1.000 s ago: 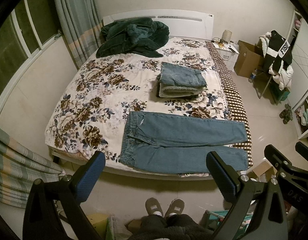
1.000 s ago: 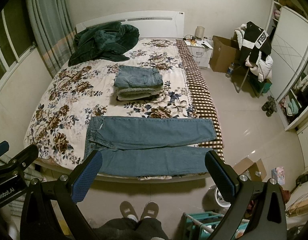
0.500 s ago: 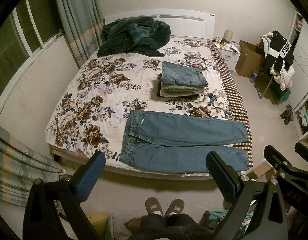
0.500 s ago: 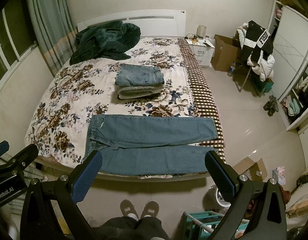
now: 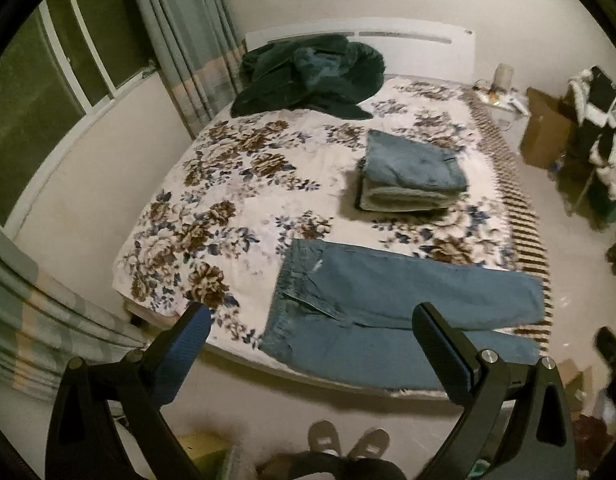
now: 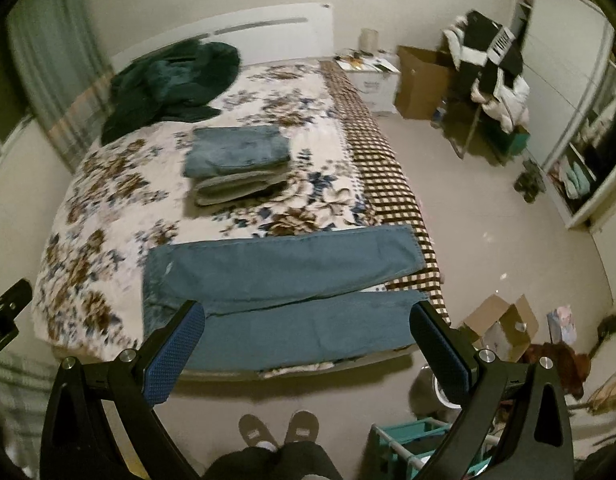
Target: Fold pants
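Blue-padded fingers of the left gripper [image 5: 310, 332] and the right gripper [image 6: 308, 330] are spread wide, holding nothing, both above the floor at the near bed edge. The jeans [image 6: 284, 280] lie flat beyond and below the fingertips, untouched, legs parallel along the bed [image 6: 108, 168] edge, waistband to the left. A folded stack [image 6: 238, 164] sits farther back, mid-mattress.
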A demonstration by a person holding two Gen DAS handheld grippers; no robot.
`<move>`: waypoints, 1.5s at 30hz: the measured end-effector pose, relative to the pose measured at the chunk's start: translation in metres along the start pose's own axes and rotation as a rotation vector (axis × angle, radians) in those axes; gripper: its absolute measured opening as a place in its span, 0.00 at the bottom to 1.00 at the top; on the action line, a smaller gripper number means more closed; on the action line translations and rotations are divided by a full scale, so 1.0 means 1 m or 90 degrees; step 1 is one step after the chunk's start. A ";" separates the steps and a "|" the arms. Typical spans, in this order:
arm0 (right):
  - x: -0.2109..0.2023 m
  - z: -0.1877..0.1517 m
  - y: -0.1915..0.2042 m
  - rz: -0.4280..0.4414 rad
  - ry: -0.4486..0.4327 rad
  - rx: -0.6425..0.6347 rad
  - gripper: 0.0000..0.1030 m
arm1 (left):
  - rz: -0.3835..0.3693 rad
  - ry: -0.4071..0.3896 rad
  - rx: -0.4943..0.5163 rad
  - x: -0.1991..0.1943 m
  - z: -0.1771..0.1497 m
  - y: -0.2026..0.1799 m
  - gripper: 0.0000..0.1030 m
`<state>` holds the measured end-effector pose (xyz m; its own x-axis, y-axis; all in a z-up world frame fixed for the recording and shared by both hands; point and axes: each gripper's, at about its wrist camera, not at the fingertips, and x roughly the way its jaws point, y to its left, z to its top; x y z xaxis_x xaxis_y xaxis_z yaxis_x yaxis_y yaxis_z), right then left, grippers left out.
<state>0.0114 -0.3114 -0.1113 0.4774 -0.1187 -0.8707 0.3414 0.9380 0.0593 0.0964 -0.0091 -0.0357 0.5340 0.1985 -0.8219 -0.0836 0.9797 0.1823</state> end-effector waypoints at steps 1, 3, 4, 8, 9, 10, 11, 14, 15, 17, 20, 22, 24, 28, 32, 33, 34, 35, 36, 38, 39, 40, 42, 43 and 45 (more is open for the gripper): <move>0.016 0.007 -0.004 -0.011 0.001 0.003 1.00 | 0.001 0.007 0.001 0.011 0.003 -0.005 1.00; 0.046 0.021 -0.009 -0.027 0.007 0.012 1.00 | 0.000 0.016 0.001 0.032 0.010 -0.012 1.00; 0.061 0.027 -0.011 -0.039 0.013 0.019 1.00 | 0.005 0.023 0.006 0.044 0.015 -0.017 1.00; 0.127 0.054 -0.024 -0.046 0.057 0.059 1.00 | 0.016 0.044 0.021 0.092 0.034 -0.035 1.00; 0.145 0.063 -0.028 -0.045 0.068 0.066 1.00 | 0.017 0.055 0.022 0.110 0.041 -0.040 1.00; 0.165 0.069 -0.030 -0.054 0.079 0.076 1.00 | 0.020 0.063 0.023 0.121 0.045 -0.042 1.00; 0.181 0.074 -0.032 -0.057 0.087 0.083 1.00 | 0.019 0.076 0.022 0.140 0.051 -0.046 1.00; 0.244 0.090 -0.037 -0.079 0.119 0.111 1.00 | 0.015 0.113 0.016 0.185 0.065 -0.055 1.00; 0.268 0.095 -0.038 -0.091 0.130 0.123 1.00 | 0.014 0.129 0.012 0.204 0.071 -0.057 1.00; 0.315 0.105 -0.042 -0.105 0.154 0.145 1.00 | 0.007 0.163 0.002 0.242 0.081 -0.063 1.00; 0.380 0.112 -0.044 -0.120 0.190 0.166 1.00 | 0.007 0.213 -0.018 0.306 0.090 -0.072 1.00; 0.429 0.116 -0.047 -0.119 0.219 0.186 1.00 | 0.012 0.246 -0.033 0.345 0.092 -0.076 1.00; 0.474 0.116 -0.052 -0.122 0.241 0.206 1.00 | 0.014 0.279 -0.050 0.385 0.092 -0.079 1.00; 0.553 0.112 -0.062 -0.140 0.275 0.238 1.00 | 0.026 0.354 -0.110 0.470 0.088 -0.077 1.00; 0.617 0.095 -0.086 -0.146 0.322 0.306 1.00 | 0.032 0.429 -0.186 0.555 0.078 -0.067 1.00; 0.627 0.091 -0.094 -0.148 0.332 0.325 1.00 | 0.035 0.440 -0.202 0.570 0.075 -0.067 1.00; 0.638 0.087 -0.101 -0.153 0.341 0.344 1.00 | 0.040 0.456 -0.220 0.590 0.071 -0.064 1.00; 0.655 0.084 -0.110 -0.156 0.351 0.372 1.00 | 0.053 0.472 -0.235 0.608 0.067 -0.061 1.00; 0.662 0.080 -0.119 -0.156 0.358 0.392 1.00 | 0.063 0.479 -0.250 0.620 0.064 -0.057 1.00; 0.684 0.075 -0.134 -0.163 0.370 0.431 1.00 | 0.084 0.496 -0.286 0.641 0.055 -0.046 1.00; 0.694 0.072 -0.139 -0.162 0.375 0.446 1.00 | 0.087 0.502 -0.300 0.647 0.052 -0.043 1.00; 0.702 0.070 -0.144 -0.162 0.380 0.460 1.00 | 0.083 0.504 -0.319 0.652 0.049 -0.038 1.00; 0.719 0.066 -0.151 -0.162 0.391 0.481 1.00 | 0.084 0.493 -0.335 0.653 0.047 -0.033 0.97; 0.726 0.064 -0.153 -0.159 0.397 0.488 1.00 | 0.084 0.479 -0.338 0.650 0.048 -0.033 0.87; 0.736 0.061 -0.155 -0.159 0.402 0.493 1.00 | 0.083 0.455 -0.338 0.640 0.052 -0.032 0.57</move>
<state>0.3593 -0.5641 -0.7310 -0.1147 0.1208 -0.9860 0.9078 0.4158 -0.0547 0.4851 0.0848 -0.5397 -0.1423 0.1063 -0.9841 -0.5796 0.7970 0.1699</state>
